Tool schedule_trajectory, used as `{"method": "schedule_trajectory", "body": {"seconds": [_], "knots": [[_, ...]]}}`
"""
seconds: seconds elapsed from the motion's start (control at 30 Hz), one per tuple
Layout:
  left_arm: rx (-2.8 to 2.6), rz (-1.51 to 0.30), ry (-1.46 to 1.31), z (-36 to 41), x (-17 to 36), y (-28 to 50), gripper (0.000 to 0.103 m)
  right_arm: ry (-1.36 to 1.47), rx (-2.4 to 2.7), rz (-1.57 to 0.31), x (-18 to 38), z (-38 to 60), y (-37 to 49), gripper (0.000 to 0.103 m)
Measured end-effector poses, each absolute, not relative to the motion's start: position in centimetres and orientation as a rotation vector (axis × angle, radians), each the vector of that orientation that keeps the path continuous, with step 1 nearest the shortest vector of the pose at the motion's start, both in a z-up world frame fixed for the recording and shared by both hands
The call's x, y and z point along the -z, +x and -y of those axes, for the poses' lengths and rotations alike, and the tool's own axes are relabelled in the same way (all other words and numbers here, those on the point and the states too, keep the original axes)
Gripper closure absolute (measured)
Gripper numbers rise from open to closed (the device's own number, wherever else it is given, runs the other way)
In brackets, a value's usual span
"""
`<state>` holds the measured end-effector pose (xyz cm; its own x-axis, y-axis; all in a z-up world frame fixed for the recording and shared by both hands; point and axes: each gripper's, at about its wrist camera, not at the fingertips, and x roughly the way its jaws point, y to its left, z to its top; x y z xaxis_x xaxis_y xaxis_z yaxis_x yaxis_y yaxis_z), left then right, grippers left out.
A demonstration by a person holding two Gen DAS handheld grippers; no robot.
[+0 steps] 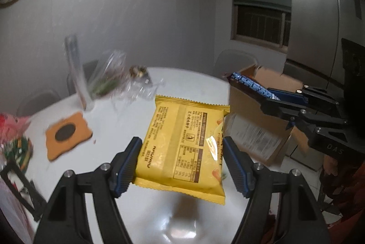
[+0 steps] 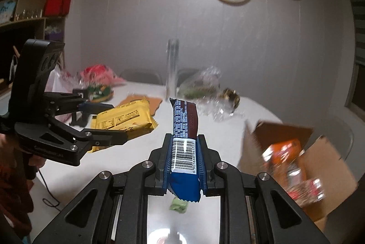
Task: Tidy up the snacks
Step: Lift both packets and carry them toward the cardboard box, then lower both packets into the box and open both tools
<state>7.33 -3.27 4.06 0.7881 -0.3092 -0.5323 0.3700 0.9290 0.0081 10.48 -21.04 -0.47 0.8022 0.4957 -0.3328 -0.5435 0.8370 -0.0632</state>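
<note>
Tongs (image 1: 182,161) (image 2: 184,157) aloft, tilted down, gripping snacks

Yellow snack packet (image 1: 182,148): glossy plastic film. Chocolate bar wrapper (image 2: 184,143): shiny foil-like film. Cardboard box (image 1: 257,120): matt brown. Table (image 1: 127,129): smooth white, glossy.

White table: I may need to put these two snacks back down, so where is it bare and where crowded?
The white table is bare between the orange mat and the cardboard box, and along the near edge. The far rim is crowded with clear plastic bags; red packets fill the left end.
</note>
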Motion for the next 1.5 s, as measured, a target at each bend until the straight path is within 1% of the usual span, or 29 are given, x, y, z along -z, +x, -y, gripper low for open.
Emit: {"method": "schedule_trajectory", "body": {"seconds": [0.27,0.5,0.63,0.8,1.2,1.3,1.5], "knots": [[0.472,-0.486,0.149,9.9,-8.5,9.4,0.034,-0.070,-0.505,-0.311,-2.0,29.3,11.8,0.087],[0.603,-0.484,0.157,17.1,-10.1,12.6,0.034,-0.034,-0.415,-0.394,-0.6,35.8,14.4,0.087],[0.640,-0.530,0.190,21.0,-9.2,15.0,0.034,-0.048,-0.417,-0.456,1.0,37.2,16.2,0.087],[0.644,-0.619,0.233,24.4,-6.8,18.0,0.034,-0.113,-0.431,-0.501,2.6,37.4,17.9,0.087],[0.623,-0.724,0.292,25.8,-3.6,19.6,0.034,-0.195,-0.445,-0.570,3.6,35.8,21.6,0.086],[0.625,-0.739,0.291,25.7,-3.1,20.0,0.034,-0.191,-0.456,-0.587,3.9,35.2,22.2,0.083],[0.624,-0.740,0.312,25.6,-2.7,20.0,0.034,-0.210,-0.456,-0.587,4.4,34.8,21.5,0.068]]}}
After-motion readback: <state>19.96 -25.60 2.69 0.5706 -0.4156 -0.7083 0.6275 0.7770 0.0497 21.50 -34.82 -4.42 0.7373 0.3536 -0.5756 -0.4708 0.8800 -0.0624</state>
